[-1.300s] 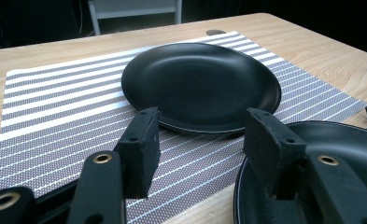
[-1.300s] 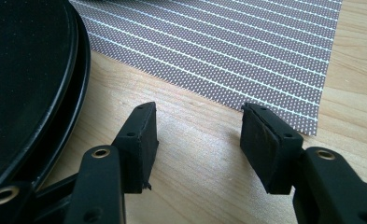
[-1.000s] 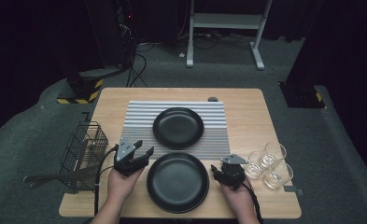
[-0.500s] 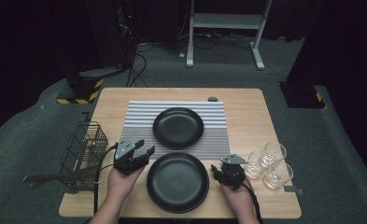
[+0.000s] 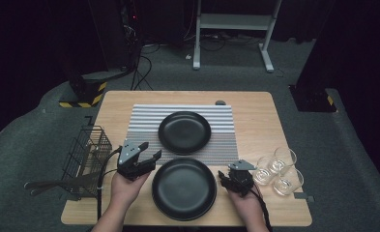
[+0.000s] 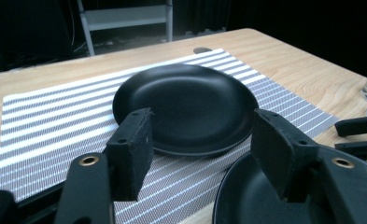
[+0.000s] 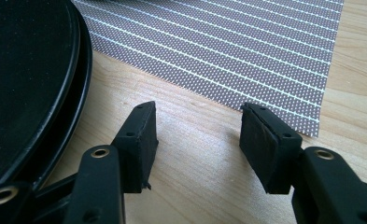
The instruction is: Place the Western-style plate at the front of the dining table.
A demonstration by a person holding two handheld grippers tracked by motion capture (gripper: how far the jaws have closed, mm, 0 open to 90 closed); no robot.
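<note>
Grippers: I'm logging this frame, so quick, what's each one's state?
Left gripper: open, jaws just widened, holding nothing.
Right gripper: open, holding nothing, above bare table.

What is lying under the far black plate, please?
The far black plate rests on a grey-and-white striped placemat, which lies on the wooden table. The part of the mat directly beneath the plate is covered.

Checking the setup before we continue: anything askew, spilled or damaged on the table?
Mostly tidy. One oddity: dark utensil handles poke out of the wire basket past the table's left edge. Both black plates and the three glasses look intact; no spills.
</note>
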